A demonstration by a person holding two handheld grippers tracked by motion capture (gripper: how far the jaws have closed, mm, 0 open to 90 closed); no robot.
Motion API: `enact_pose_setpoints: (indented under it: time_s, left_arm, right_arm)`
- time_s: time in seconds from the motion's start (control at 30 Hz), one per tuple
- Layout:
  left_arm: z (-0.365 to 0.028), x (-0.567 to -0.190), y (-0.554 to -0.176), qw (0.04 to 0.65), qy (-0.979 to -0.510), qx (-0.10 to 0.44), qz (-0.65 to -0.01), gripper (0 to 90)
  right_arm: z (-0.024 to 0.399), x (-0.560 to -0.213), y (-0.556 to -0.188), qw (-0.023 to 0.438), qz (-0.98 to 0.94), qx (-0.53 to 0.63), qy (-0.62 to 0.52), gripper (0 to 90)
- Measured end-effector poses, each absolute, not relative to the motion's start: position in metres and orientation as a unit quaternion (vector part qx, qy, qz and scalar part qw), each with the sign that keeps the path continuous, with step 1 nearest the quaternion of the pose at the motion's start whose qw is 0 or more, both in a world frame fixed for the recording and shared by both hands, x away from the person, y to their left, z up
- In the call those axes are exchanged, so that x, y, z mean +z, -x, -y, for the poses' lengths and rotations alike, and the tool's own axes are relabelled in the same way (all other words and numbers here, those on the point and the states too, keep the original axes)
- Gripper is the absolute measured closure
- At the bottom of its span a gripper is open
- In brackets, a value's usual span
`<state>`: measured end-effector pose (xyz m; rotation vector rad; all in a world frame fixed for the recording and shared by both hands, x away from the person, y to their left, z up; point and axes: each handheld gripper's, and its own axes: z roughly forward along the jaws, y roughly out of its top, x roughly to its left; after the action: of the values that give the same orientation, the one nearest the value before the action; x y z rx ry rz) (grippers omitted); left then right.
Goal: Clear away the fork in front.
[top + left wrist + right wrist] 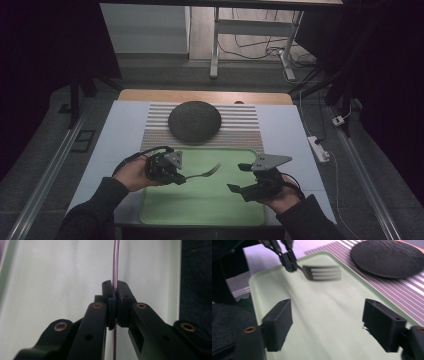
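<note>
Clearly the slim grey metal fork, centre frame above the pale green plastic tray, is light, stiff and slippery; the left gripper pinches its handle edge-on, best gripped mid-handle. The right gripper is spread, empty.

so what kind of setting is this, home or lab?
Looks like a lab or recording setup, not a home: a table on a bare floor with loose cables and a power strip beside it, a staged green tray, striped mat and dark plate.
</note>
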<state>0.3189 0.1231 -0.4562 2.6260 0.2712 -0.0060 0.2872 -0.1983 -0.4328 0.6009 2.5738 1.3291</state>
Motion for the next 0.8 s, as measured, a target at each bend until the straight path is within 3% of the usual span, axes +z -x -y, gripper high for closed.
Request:
enact_pose_setpoints:
  time_s: [0.2,0.4,0.8]
  left_arm:
    - [-0.128,-0.46,-0.319,0.236,-0.957,0.001,-0.17,85.9]
    - [-0.134,-0.461,-0.316,0.238,-0.94,0.0,-0.245,85.9]
    - [-0.144,-0.473,-0.297,0.214,-0.897,0.006,-0.387,85.8]
  right_arm:
    - [0.207,-0.439,-0.279,0.117,-0.864,0.428,-0.238,11.3]
    - [0.216,-0.446,-0.271,0.13,-0.865,0.41,-0.259,5.1]
    - [0.235,-0.452,-0.263,0.127,-0.861,0.398,-0.29,2.4]
